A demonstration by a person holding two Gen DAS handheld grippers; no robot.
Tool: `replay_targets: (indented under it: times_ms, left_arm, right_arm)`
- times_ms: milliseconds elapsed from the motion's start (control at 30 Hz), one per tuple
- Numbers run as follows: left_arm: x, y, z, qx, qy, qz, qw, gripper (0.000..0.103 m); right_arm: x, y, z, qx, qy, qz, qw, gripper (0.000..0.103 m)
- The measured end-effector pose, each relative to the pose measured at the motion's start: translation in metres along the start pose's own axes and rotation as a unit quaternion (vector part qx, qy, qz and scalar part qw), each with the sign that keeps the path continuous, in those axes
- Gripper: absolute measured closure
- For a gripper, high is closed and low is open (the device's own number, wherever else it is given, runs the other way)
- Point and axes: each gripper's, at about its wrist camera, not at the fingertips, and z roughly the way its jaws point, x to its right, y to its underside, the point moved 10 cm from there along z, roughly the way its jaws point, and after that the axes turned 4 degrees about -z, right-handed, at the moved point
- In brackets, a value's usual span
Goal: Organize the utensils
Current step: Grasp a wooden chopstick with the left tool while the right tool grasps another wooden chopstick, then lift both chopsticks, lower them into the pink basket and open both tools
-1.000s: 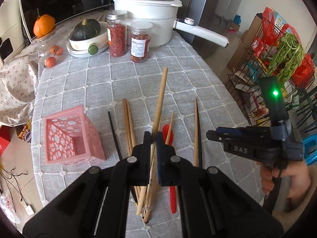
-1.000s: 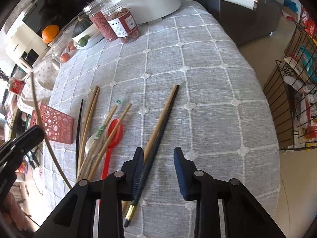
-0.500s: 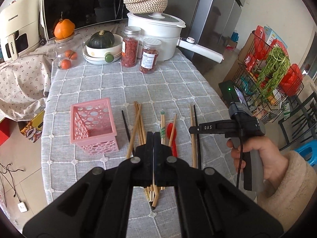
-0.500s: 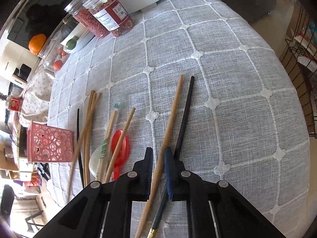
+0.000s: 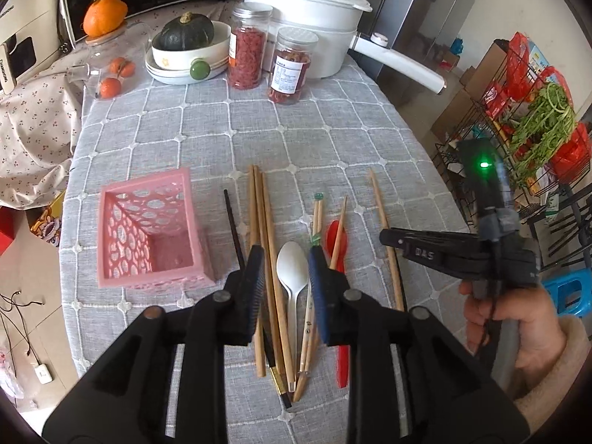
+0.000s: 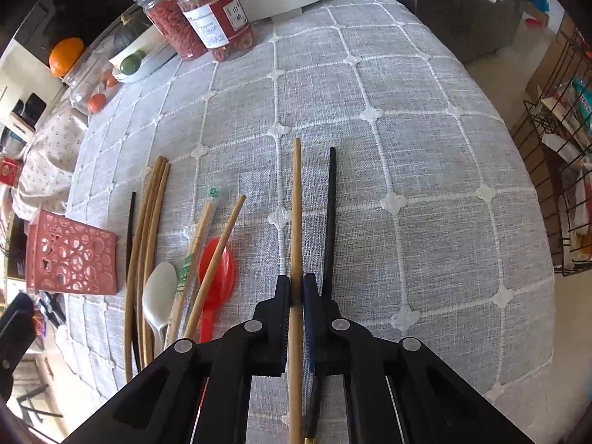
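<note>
Several wooden and black chopsticks, a white spoon and a red spoon lie in a row on the grey checked tablecloth. A pink perforated holder lies on its side to their left, and shows in the right wrist view too. My left gripper is open and empty above the white spoon. My right gripper is shut on a wooden chopstick, beside a black chopstick. The right gripper also shows in the left wrist view.
At the table's far end stand two red-filled jars, a white pot with a long handle, and a bowl with a green squash. A glass pitcher with oranges is far left. A wire rack stands on the right.
My left gripper has opened and let go of the wooden chopstick, which now lies with the others. My right gripper has closed tight on the wooden chopstick.
</note>
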Motion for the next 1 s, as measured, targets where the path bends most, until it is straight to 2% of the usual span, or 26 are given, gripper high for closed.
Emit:
replay_targets:
  times_ms: [133,400,533,700,767,1000]
  left_arm:
    - [0.006,-0.011,0.031,-0.032,-0.028,-0.001,0.9991,0.077]
    - [0.05,0.005,0.092,-0.106,-0.007,0.032,0.9939,0.078]
    - [0.058,0.01,0.107,-0.126,-0.027,0.043,0.9907,0.08]
    - [0.058,0.018,0.112,-0.138,-0.054,0.062,0.987,0.085]
    - [0.06,0.021,0.114,-0.143,-0.057,0.064,0.9859,0.092]
    - [0.054,0.028,0.099,-0.133,-0.053,0.061,0.9878,0.095]
  right_arm:
    - [0.011,-0.003,-0.023,0.02,-0.03,0.012,0.999,0.096]
    - [0.036,0.002,-0.035,0.015,-0.059,0.032,0.998,0.096]
    - [0.033,0.004,-0.033,0.012,-0.063,0.032,0.997,0.096]
    - [0.036,0.007,-0.037,0.013,-0.068,0.032,0.997,0.096]
    - [0.036,0.007,-0.038,0.013,-0.068,0.031,0.997,0.096]
    - [0.036,0.008,-0.039,0.013,-0.066,0.032,0.997,0.096]
